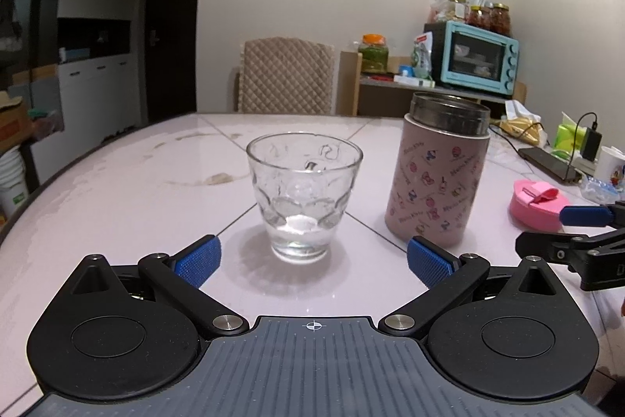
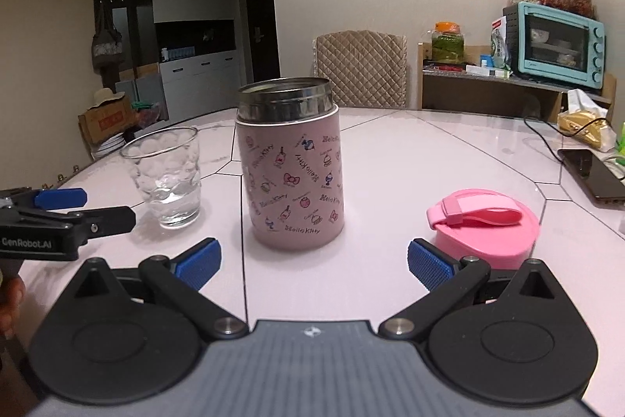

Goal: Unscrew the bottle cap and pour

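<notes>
A pink Hello Kitty bottle [image 2: 295,178] stands upright on the table with its steel mouth uncovered; it also shows in the left wrist view [image 1: 439,178]. Its pink cap [image 2: 486,225] lies on the table to the right of it, and shows in the left wrist view [image 1: 537,208]. A clear glass [image 1: 304,198] holds a little water and stands left of the bottle; it shows in the right wrist view [image 2: 168,178] too. My left gripper [image 1: 312,262] is open and empty just in front of the glass. My right gripper [image 2: 314,262] is open and empty in front of the bottle.
The pale tiled table [image 1: 136,190] runs back to a quilted chair [image 1: 287,81]. A phone with a cable [image 2: 591,172], a charger [image 1: 590,139] and tissue packs lie at the right. A blue toaster oven [image 2: 560,43] and jars stand on a shelf behind.
</notes>
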`<state>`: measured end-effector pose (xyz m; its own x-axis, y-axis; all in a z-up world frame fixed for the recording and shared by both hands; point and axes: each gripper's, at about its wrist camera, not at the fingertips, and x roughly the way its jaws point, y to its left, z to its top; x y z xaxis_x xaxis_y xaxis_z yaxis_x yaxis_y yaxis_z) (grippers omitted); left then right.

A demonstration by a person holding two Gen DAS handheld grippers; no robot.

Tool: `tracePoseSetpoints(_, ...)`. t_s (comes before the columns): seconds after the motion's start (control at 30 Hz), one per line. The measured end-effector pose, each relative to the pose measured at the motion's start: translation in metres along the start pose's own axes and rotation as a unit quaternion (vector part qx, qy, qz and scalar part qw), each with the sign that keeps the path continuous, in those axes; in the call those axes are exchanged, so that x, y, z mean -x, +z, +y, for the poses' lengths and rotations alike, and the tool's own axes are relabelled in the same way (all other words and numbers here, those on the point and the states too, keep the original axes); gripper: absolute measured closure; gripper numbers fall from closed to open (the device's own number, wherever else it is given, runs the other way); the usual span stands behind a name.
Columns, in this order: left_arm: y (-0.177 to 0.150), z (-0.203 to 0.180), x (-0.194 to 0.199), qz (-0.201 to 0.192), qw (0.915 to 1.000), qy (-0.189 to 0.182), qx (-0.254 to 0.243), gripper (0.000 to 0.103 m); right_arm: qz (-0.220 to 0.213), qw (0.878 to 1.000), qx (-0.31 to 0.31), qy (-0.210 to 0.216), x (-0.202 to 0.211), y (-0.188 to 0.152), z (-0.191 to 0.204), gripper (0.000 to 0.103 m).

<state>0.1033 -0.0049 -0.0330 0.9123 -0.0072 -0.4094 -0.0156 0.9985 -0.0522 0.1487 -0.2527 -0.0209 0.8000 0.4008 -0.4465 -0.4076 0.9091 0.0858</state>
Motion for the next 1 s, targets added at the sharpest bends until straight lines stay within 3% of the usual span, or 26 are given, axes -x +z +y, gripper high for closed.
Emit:
tracePoseSetpoints(0.6,-0.019,-0.016,0.061,0.003,1.0000,0.000,-0.001,0.000,-0.018,0.998,-0.057,-0.009,0.068,-0.022,0.013,0.000)
tracePoseSetpoints(1.0,-0.022,-0.027,0.093,-0.013,0.9999,-0.001,-0.004,0.000,-0.024,0.998,-0.054,-0.011,0.096,-0.028,0.030,0.000)
